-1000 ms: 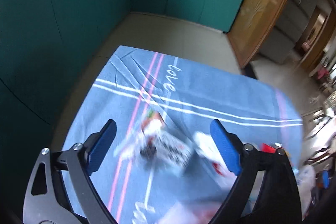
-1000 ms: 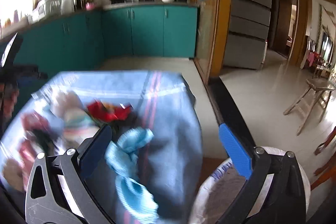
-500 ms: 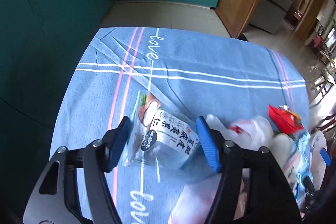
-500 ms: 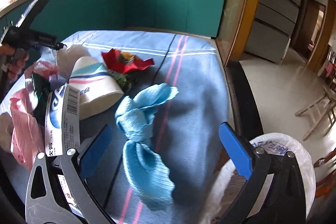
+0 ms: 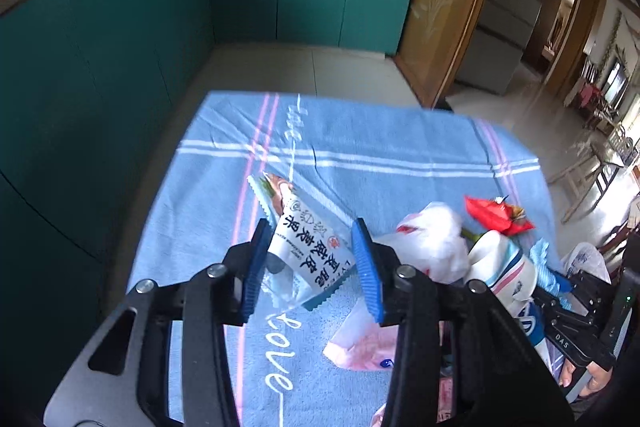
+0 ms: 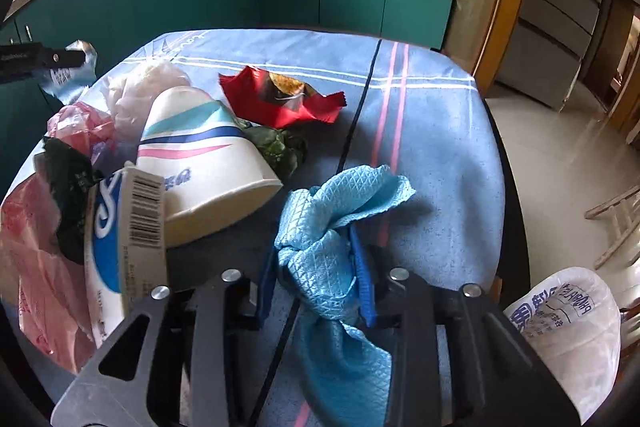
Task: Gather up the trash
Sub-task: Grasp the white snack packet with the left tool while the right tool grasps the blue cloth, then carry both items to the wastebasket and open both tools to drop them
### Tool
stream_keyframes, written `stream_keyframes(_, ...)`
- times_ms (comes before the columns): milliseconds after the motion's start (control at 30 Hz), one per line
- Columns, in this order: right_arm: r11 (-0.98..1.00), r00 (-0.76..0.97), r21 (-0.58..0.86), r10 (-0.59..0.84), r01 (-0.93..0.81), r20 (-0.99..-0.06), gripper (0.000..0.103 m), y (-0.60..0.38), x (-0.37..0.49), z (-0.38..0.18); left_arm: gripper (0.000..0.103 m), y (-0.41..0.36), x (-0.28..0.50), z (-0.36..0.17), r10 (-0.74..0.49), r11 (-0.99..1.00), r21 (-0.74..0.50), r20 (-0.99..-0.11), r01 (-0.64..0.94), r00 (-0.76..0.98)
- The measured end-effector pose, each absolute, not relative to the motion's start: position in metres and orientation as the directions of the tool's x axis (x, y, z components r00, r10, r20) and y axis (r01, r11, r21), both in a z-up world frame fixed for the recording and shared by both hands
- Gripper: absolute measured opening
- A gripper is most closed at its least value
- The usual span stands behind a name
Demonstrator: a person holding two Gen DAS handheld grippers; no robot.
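The pick-up step is judged in hand; the left hand-held gripper [image 5: 310,263] is closing on a snack wrapper [image 5: 308,247] above the bench [image 5: 400,155]; the right hand-held gripper [image 6: 316,283] is closing on a blue cloth [image 6: 328,239] (knotted); carriage to the bag-lined bin [image 6: 568,323] is called for next.

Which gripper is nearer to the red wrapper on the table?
Right. The right gripper, closing on the blue cloth, sits just below the red wrapper; the left gripper is farther, across the paper cup.

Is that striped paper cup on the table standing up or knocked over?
Knocked over. The paper cup lies on its side on the blue tablecloth, its rim facing the blue cloth.
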State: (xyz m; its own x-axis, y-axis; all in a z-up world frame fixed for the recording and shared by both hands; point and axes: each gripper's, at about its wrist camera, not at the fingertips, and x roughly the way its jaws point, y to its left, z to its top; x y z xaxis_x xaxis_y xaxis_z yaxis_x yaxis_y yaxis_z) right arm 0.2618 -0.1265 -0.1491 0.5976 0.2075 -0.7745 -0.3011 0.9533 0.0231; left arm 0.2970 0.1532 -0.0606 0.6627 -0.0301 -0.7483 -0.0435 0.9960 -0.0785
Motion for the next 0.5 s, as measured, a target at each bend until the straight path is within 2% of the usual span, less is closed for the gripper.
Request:
stream_keyframes(133,0.964,0.648,0.029,0.199,-0.263,-0.735,0.033,-0.139,0.245,-0.133,0.042,0.146,0.275,-0.035,-0.024,0.997,-0.069,-0.665,-0.029,0.747)
stream_keyframes(267,0.974,0.721,0.078,0.21,-0.212,-0.661,0.033,-0.164,0.227,-0.104,0.042,0.123,0.254,-0.01,-0.079,0.996,-0.077,-0.583,0.042,0.809)
stream_keyframes(500,0.991,0.829,0.132,0.088,-0.017,-0.552,0.033,-0.236,0.195,-0.075,0.042,0.048,0.228,0.002,-0.252,0.963,-0.064,-0.556,0.262,0.792)
